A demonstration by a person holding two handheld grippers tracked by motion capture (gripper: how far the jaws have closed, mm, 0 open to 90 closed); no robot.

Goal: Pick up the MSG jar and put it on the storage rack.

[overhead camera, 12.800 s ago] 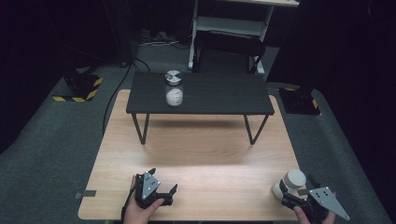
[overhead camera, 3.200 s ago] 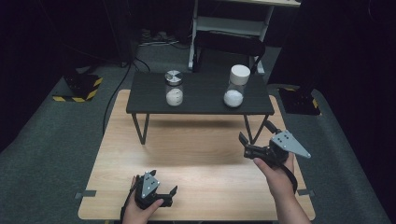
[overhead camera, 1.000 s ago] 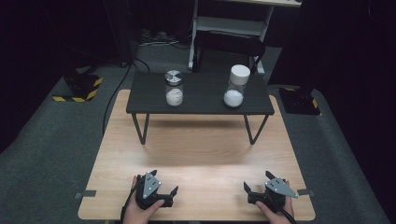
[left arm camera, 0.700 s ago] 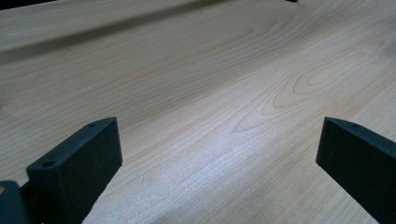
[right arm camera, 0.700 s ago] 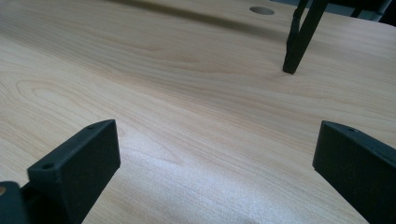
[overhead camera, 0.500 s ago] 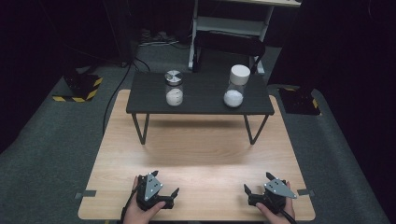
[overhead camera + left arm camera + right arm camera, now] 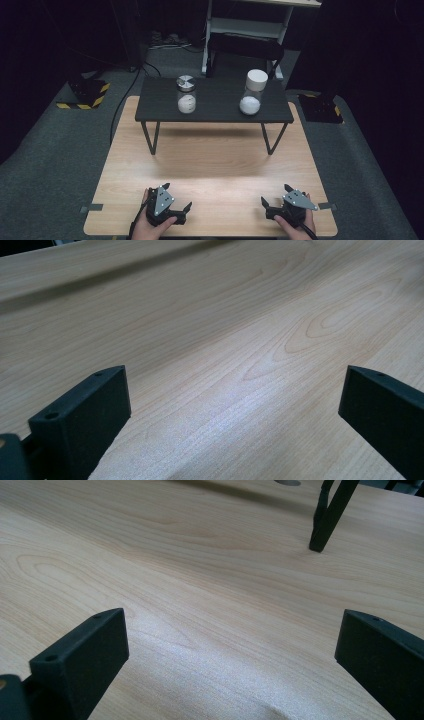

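Two clear jars with white powder stand on a low black table (image 7: 215,112): one with a metal lid (image 7: 186,94) at the left, one with a white lid (image 7: 253,92) at the right. My left gripper (image 7: 176,196) rests at the front left of the wooden tabletop (image 7: 215,165), far from the jars. It is open, and in the left gripper view the left gripper (image 7: 235,405) has only bare wood between its jaws. My right gripper (image 7: 275,195) rests at the front right, open too. In the right gripper view the right gripper (image 7: 232,645) holds nothing.
One leg of the black table (image 7: 330,515) rises ahead of the right gripper. A white shelf frame (image 7: 250,25) stands behind the tables. Yellow-and-black striped blocks (image 7: 85,95) lie on the grey carpet at both sides.
The white-lidded jar, earlier held at the front right, now stands on the black table. The right gripper came back to the front edge and has stayed still for the last second.
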